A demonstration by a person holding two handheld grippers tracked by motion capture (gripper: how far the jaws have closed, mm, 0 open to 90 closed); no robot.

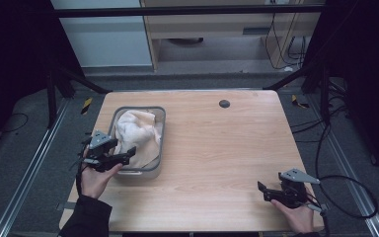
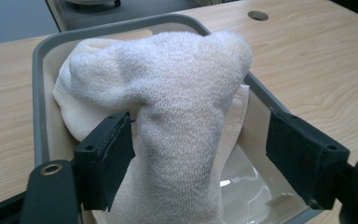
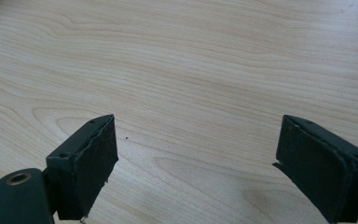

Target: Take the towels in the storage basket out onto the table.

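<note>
A grey plastic bin (image 1: 164, 129) stands on the left part of the wooden table (image 1: 227, 148). A white terry towel (image 1: 135, 131) lies bunched up inside it. My left gripper (image 1: 121, 150) is at the bin's near-left corner, over the rim. In the left gripper view the towel (image 2: 168, 84) rises in a hump between the jaws of the open left gripper (image 2: 200, 126); the left pad touches the cloth, the right pad stands apart from it. My right gripper (image 1: 265, 192) hovers open near the table's front right, with bare wood between its jaws (image 3: 196, 140).
A dark round grommet (image 1: 224, 103) sits in the tabletop near the far edge. Something clear and shiny (image 2: 242, 186) lies on the bin's floor (image 2: 261, 121) beside the towel. Cables (image 1: 345, 182) loop on the floor right of the table.
</note>
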